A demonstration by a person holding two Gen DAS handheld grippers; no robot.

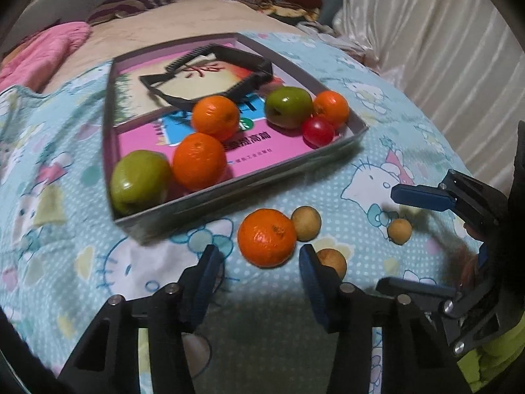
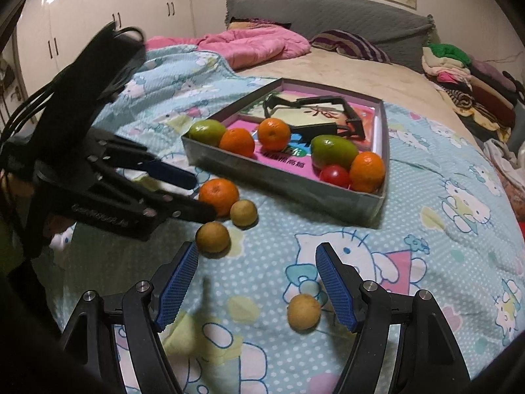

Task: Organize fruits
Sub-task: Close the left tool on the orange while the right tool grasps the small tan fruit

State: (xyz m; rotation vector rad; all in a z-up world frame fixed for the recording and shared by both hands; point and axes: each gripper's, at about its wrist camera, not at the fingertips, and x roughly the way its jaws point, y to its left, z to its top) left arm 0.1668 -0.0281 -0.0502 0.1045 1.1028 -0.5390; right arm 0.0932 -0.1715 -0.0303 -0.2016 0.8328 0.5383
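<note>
A loose orange (image 1: 266,238) lies on the blue cartoon-print quilt, between the fingers of my left gripper (image 1: 259,252). I see a small gap on each side, so the left gripper is open. Two small yellow-brown fruits (image 1: 305,223) (image 1: 333,261) sit right beside the orange. A third small fruit (image 2: 303,312) lies just inside the right finger of my open right gripper (image 2: 256,256). The grey shallow box (image 1: 229,193) holds two green fruits (image 1: 139,180), three oranges (image 1: 199,161) and a red tomato (image 1: 317,131). In the right wrist view my left gripper (image 2: 204,195) reaches in at the orange (image 2: 219,200).
A black frame-like object (image 1: 210,75) lies in the far half of the box. A pink blanket (image 2: 256,44) and a striped pillow (image 2: 347,46) lie beyond it, with piled clothes (image 2: 459,75) at the right. White wardrobes (image 2: 98,10) stand at the back left.
</note>
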